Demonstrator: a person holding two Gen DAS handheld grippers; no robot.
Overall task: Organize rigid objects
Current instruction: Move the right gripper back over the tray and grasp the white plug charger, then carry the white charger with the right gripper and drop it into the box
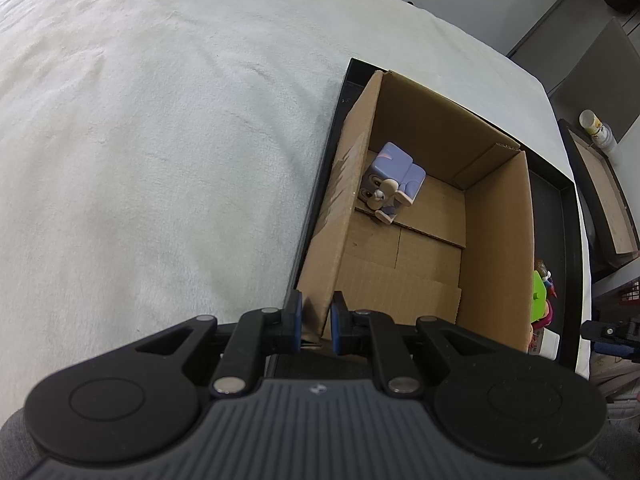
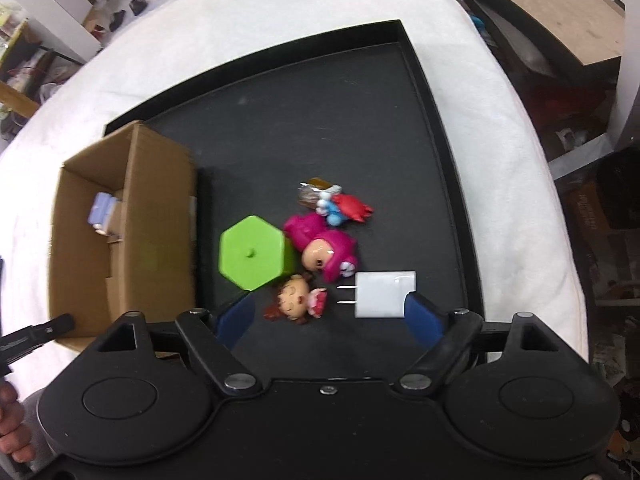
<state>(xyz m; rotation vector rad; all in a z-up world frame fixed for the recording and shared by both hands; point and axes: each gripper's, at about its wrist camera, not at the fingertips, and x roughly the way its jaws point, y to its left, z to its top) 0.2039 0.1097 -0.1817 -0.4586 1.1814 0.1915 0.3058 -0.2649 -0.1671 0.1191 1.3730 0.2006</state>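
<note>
A brown cardboard box (image 1: 496, 240) (image 2: 160, 200) stands in a black tray (image 2: 320, 120) on a white cloth. A lilac block figurine (image 1: 394, 178) (image 2: 102, 210) lies inside the box. My left gripper (image 1: 316, 322) is shut on the box's near left wall. My right gripper (image 2: 330, 318) is open above the tray, with a small brown-haired doll (image 2: 296, 300) and a white plug charger (image 2: 384, 294) between its fingers. A green hexagonal box (image 2: 252, 258), a pink figurine (image 2: 320, 250) and a red and blue toy (image 2: 344, 206) lie just beyond.
The white cloth (image 1: 160, 140) stretches to the left of the tray. A wooden-bottomed tray (image 1: 608, 200) and a small bottle (image 1: 596, 126) stand off the right edge. Shelves and floor clutter surround the table (image 2: 580, 160).
</note>
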